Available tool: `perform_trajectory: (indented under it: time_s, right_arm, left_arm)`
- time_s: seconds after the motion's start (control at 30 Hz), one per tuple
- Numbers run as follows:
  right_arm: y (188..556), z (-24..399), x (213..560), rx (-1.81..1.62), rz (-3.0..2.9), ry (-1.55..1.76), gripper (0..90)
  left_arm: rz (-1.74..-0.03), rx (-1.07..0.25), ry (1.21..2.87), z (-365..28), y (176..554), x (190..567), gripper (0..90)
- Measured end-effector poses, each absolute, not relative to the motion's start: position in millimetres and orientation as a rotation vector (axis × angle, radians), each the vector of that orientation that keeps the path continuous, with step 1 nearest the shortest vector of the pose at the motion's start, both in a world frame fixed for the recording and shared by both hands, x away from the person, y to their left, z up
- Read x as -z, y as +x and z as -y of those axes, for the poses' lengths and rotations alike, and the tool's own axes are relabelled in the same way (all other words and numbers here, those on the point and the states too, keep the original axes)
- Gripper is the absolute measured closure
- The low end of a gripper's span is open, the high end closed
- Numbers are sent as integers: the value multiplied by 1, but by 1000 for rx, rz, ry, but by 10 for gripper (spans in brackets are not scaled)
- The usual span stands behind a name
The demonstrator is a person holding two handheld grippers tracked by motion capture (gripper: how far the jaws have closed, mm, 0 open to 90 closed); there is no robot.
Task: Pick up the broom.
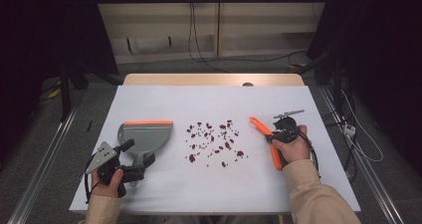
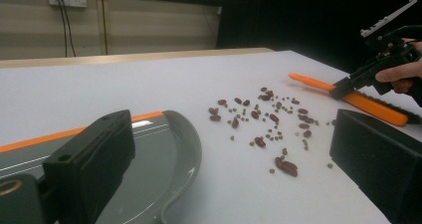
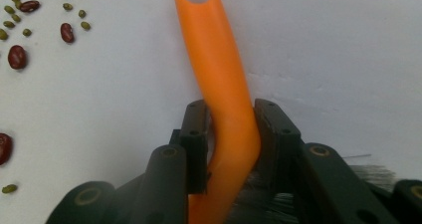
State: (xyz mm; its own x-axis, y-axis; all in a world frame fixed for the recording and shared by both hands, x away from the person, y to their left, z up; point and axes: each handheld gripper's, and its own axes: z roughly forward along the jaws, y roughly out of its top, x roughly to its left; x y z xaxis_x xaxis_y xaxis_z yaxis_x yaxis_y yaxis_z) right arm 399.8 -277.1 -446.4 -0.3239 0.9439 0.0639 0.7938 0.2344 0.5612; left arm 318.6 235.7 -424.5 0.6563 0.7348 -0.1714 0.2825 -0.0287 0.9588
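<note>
Filling most of the high view, the white table (image 1: pixel 214 184) carries a grey dustpan (image 1: pixel 145 137) with an orange edge at lower left. Right of centre lies the orange-handled brush (image 1: pixel 264 136), the right hand-held gripper (image 1: pixel 281 133) clamped shut on its handle, while the left hand-held gripper (image 1: pixel 132 162) stands with jaws wide apart around the dustpan's handle, its pads not seen pressing. Between dustpan and brush, red and green beans (image 1: pixel 214 140) lie scattered.

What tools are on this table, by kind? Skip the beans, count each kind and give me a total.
Dustpan: 1
Brush: 1
Hand-held gripper: 2, the left hand-held gripper and the right hand-held gripper
Total: 4
</note>
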Motion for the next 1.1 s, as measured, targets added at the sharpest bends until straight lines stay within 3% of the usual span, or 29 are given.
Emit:
perform_trajectory:
  time_s: [1.1]
  right_arm:
    - [358,307,379,-1215,-1931,1542,712]
  left_arm:
    - [-808,-450,1636,-217,320,400,38]
